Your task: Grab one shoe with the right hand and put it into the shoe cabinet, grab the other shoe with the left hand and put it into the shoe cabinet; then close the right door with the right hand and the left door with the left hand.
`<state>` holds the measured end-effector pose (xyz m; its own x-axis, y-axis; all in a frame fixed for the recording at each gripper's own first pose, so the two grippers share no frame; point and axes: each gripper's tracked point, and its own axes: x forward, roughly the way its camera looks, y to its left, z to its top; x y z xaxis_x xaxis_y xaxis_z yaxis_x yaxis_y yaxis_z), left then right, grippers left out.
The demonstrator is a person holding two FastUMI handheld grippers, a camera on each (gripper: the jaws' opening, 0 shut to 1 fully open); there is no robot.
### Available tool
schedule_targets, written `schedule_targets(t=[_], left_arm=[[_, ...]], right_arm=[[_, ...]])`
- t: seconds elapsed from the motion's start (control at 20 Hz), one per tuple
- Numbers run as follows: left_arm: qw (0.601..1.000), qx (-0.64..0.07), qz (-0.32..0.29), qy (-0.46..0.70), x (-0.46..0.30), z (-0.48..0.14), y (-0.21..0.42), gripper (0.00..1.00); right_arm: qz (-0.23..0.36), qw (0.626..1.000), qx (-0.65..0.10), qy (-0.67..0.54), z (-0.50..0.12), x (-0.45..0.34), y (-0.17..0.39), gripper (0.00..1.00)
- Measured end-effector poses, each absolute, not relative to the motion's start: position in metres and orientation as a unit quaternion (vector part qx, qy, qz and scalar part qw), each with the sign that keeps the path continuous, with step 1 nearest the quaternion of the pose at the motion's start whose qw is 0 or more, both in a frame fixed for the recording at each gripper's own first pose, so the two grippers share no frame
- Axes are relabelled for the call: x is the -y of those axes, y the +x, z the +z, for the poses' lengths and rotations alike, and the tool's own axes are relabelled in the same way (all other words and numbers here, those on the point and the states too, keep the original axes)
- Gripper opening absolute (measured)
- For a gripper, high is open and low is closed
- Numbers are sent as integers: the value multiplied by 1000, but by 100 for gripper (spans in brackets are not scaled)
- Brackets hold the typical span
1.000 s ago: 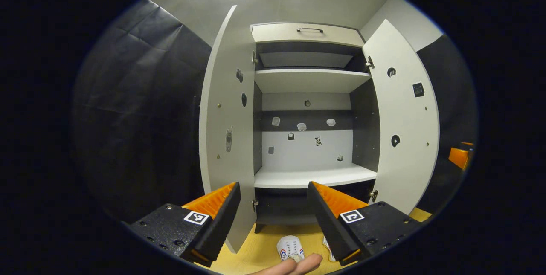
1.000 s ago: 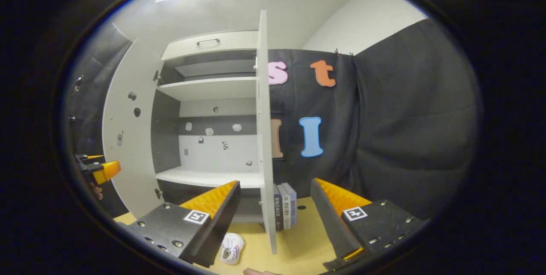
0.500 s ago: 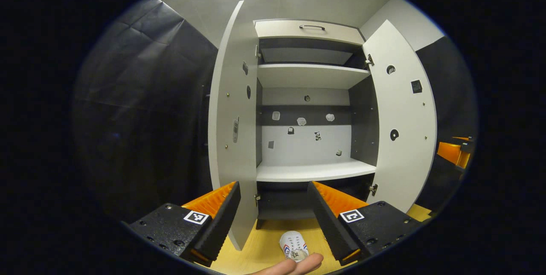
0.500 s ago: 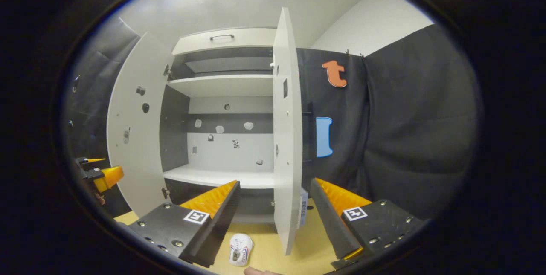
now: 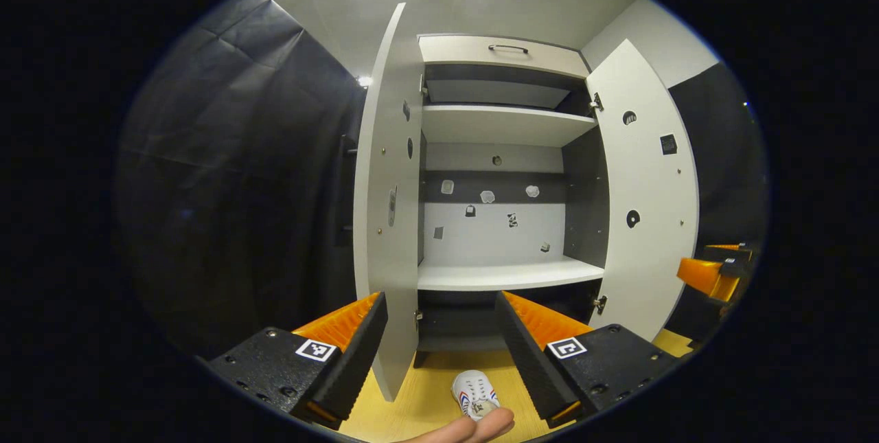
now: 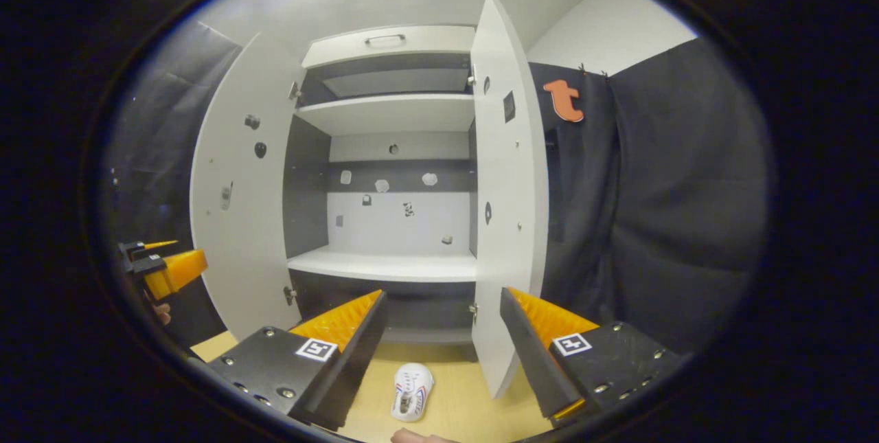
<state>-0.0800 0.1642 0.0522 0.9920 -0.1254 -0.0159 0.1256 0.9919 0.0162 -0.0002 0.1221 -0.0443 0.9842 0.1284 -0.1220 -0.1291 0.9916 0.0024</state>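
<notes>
The white shoe cabinet (image 5: 505, 51) stands with both doors swung out, its left door (image 5: 388, 223) and right door (image 5: 645, 209) framing a bare lower shelf (image 5: 508, 275). A white shoe with red and blue stripes (image 5: 474, 393) lies on the yellow surface in front of the cabinet. My left gripper (image 5: 439, 354) hangs open above and before this shoe. In the right gripper view the cabinet (image 6: 384, 41), its right door (image 6: 508, 209) and a white shoe (image 6: 412, 391) show. My right gripper (image 6: 443, 354) is open just above that shoe, holding nothing.
Black cloth walls close in on both sides. The yellow surface (image 6: 453, 409) runs along the cabinet's front. The right gripper (image 5: 711, 275) shows at the right edge of the left gripper view, the left gripper (image 6: 165, 268) at the left edge of the right gripper view. A fingertip (image 5: 481, 426) lies by the shoe.
Both views have swung toward the cabinet's front; the doors now stand more face-on. The books beside the cabinet have slipped out of sight behind the right door. Both grippers stay open.
</notes>
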Motion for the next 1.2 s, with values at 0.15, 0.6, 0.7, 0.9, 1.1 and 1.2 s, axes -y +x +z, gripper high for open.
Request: schedule_targets(t=[0.15, 0.6, 0.7, 0.9, 1.1, 1.2], left_arm=[[998, 0, -56, 0, -176, 50, -85, 95], [999, 16, -42, -5, -199, 42, -102, 96], [999, 21, -36, -11, -203, 43, -104, 96], [999, 20, -41, 3, -206, 41, -109, 96], [998, 24, -52, 17, -204, 40, -114, 96], [998, 10, -57, 16, -203, 31, -115, 95]], right_arm=[[79, 991, -107, 2, -100, -142, 9, 98], [95, 968, -231, -20, -271, -187, 35, 98], [99, 962, -254, -23, -304, -198, 36, 99], [104, 941, -321, -35, -377, -213, 29, 98], [114, 920, -375, -19, -420, -229, 22, 88], [109, 916, -386, -10, -433, -230, 25, 85]])
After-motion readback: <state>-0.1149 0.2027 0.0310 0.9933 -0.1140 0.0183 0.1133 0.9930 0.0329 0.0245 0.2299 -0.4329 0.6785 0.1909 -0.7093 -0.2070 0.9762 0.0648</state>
